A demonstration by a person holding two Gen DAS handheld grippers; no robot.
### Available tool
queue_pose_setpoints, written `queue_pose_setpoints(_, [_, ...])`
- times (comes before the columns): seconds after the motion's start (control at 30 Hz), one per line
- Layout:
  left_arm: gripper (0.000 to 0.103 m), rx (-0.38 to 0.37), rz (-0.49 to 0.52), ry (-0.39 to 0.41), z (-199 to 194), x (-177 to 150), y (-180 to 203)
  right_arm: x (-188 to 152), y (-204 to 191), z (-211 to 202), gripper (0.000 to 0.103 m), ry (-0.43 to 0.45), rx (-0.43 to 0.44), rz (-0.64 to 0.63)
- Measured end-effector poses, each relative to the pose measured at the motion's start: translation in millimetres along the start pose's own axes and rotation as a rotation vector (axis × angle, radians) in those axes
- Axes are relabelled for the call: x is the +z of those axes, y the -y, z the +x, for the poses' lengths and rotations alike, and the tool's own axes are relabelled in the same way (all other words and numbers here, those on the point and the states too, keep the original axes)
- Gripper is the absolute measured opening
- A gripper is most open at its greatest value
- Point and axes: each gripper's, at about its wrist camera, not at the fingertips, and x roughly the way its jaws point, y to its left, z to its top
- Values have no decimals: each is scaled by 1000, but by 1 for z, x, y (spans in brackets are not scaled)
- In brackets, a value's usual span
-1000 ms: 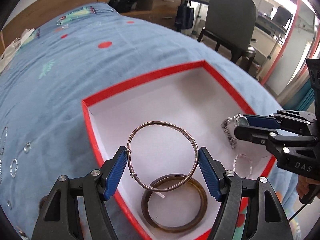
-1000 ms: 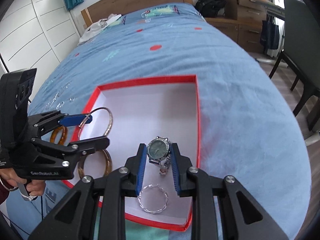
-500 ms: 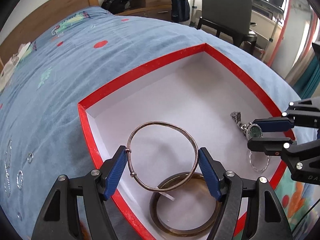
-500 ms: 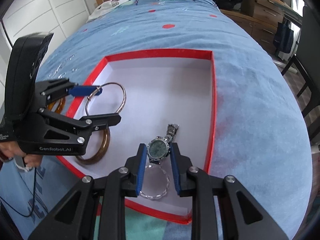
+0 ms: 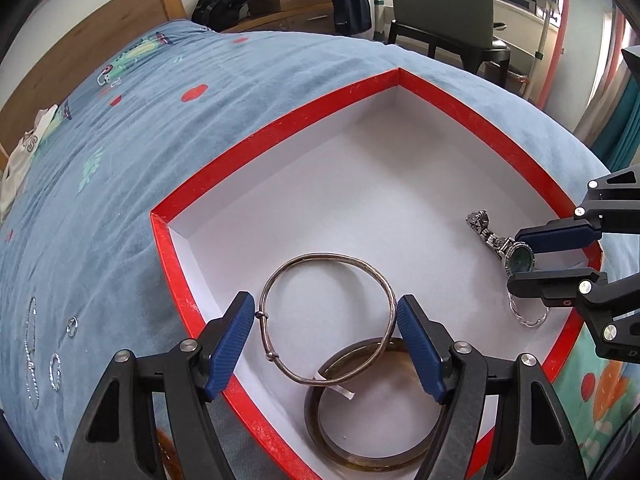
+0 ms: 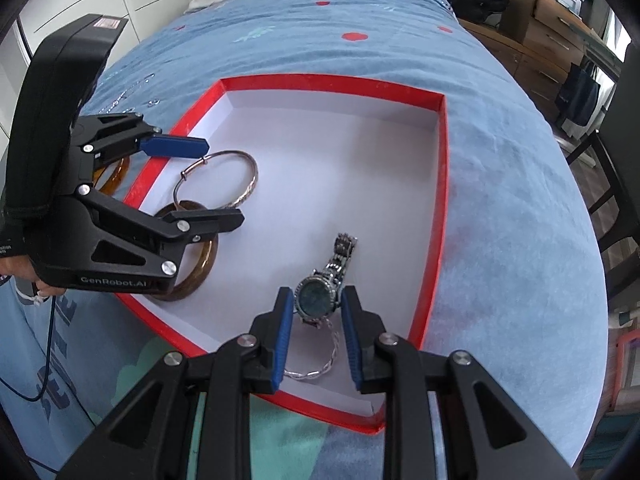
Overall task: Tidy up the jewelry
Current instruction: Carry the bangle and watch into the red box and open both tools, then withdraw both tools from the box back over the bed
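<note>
Left tool wide apart, bangle between pads, resting in box on bed. Right tool parted around watch lying in box.

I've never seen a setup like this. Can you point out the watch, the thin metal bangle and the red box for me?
watch (image 6: 316, 299): right wrist view, on its dark round face.
thin metal bangle (image 5: 280, 276): left wrist view, on its upper-left curve.
red box (image 5: 280, 124): left wrist view, on its far left rim.
</note>
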Motion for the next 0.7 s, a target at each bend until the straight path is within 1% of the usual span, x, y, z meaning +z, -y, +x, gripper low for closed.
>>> queue_pose_setpoints(0.17, [72, -27, -9, -3, -5, 2, -1, -1, -2, 2, 24, -24, -8, -6])
queue_pose_setpoints(0.33, [72, -33, -5, -1, -16, 0, -1, -4, -2, -4, 24, -23, -13, 16])
queue_pose_setpoints(0.4, [73, -34, -19, 6, -23, -2, -2, -5, 0, -9, 27, -21, -19, 32])
queue_pose_setpoints(0.5, [72, -44, -45, 26, -41, -4, -4, -10, 3, -24, 27, -3, -10, 67])
queue_pose_setpoints(0.57, [73, -44, -60, 53, -60, -7, -6, -14, 3, -38, 28, 10, -34, 76])
queue_pose_setpoints(0.7, [74, -42, -99, 94, -96, -18, -12, -22, 0, -70, 28, 54, -51, 115])
